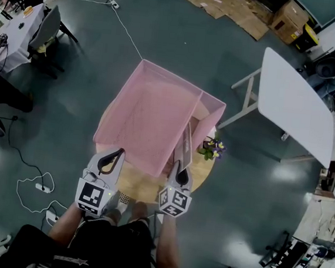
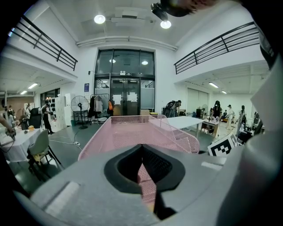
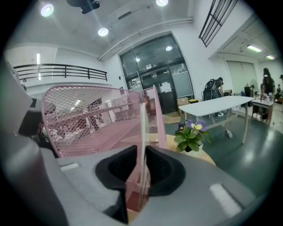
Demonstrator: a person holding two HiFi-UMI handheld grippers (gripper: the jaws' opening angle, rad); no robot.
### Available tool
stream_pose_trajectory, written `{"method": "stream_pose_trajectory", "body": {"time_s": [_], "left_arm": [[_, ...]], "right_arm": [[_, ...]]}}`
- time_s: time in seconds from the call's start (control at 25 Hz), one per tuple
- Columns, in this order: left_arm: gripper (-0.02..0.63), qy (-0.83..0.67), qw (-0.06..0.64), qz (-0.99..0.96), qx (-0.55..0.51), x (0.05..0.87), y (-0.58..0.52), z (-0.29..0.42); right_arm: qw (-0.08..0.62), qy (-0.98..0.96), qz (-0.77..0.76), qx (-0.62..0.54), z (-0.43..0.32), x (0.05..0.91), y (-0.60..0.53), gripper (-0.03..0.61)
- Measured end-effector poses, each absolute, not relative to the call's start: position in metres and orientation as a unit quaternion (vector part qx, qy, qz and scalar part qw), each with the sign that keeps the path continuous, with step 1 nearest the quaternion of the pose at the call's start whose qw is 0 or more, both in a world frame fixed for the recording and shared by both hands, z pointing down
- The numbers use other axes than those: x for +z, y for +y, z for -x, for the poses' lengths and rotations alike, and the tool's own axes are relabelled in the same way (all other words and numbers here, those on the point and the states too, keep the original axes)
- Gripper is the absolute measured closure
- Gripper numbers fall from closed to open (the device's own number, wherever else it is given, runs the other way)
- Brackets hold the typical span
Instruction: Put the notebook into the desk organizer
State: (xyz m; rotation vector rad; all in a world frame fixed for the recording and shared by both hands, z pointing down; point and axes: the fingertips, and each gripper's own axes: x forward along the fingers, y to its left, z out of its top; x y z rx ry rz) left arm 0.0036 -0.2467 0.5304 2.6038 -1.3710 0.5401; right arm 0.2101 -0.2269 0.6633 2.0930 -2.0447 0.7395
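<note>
A pink mesh desk organizer (image 1: 152, 112) stands on a small round wooden table (image 1: 139, 186). The notebook (image 1: 185, 145) stands upright on edge in the narrow compartment on the organizer's right side. My right gripper (image 1: 179, 168) is at the notebook's near end. In the right gripper view the thin notebook edge (image 3: 142, 128) runs between the pads with a slight gap, so that gripper (image 3: 142, 152) is open. My left gripper (image 1: 117, 153) is at the organizer's near left corner, shut and holding nothing. In the left gripper view the organizer's mesh (image 2: 132, 132) shows just beyond its tips (image 2: 142, 148).
A small pot of purple flowers (image 1: 212, 148) sits on the round table right of the organizer. A white table (image 1: 294, 104) stands to the right. A chair (image 1: 45, 30) is at the far left, and cables (image 1: 32, 188) lie on the floor on the left. Cardboard (image 1: 233, 7) lies at the back.
</note>
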Motion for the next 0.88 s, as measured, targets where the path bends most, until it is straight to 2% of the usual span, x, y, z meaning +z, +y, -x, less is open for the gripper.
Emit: {"method": "stream_pose_trajectory", "body": {"time_s": [0.12,0.28,0.48,0.88], "left_arm": [[0.603,-0.457,0.074,-0.868,0.180,0.530,-0.246,-0.003],[0.603,-0.457,0.074,-0.868,0.179,0.530,-0.244,-0.002],[0.603,-0.457,0.071,-0.869,0.176,0.527,-0.241,-0.002],[0.603,-0.447,0.049,-0.880,0.154,0.499,-0.227,-0.004]], "right_arm": [[0.056,-0.685,-0.683,0.245,-0.206,0.663,-0.228,0.382],[0.053,-0.688,-0.684,0.236,-0.204,0.660,-0.229,0.319],[0.055,-0.682,-0.692,0.229,-0.209,0.655,-0.228,0.287],[0.051,-0.680,-0.706,0.193,-0.216,0.618,-0.213,0.284]]}}
